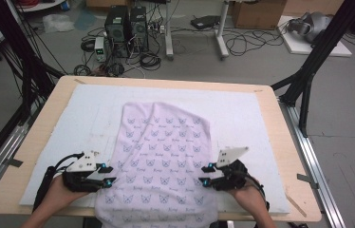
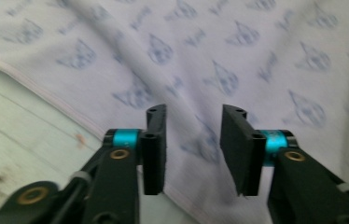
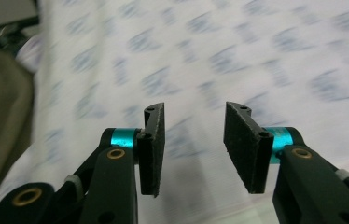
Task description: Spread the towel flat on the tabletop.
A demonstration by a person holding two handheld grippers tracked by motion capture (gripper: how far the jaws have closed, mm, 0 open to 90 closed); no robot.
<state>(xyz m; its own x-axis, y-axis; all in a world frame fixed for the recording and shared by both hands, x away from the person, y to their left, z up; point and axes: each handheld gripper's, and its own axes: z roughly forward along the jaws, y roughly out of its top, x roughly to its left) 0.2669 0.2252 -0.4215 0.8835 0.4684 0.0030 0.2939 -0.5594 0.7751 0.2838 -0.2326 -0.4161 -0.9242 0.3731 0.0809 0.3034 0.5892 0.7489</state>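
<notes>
A pale lilac cloth (image 1: 163, 152) printed with small blue cat faces lies on the white mat, its near end hanging over the table's front edge. My left gripper (image 1: 110, 174) is at the cloth's left edge, near the front, jaws open. In the left gripper view the cloth (image 2: 238, 60) lies below the open jaws of that gripper (image 2: 193, 140), nothing between the pads. My right gripper (image 1: 205, 175) is at the cloth's right edge, also open. In the right gripper view the blurred cloth (image 3: 219, 56) lies under the parted jaws of that gripper (image 3: 195, 140), which hold nothing.
The white mat (image 1: 242, 109) covers most of the wooden table (image 1: 284, 156). Beyond the far edge the floor holds computer towers (image 1: 126, 26), cables and a cardboard box (image 1: 256, 13). Black frame posts (image 1: 308, 71) stand at both sides.
</notes>
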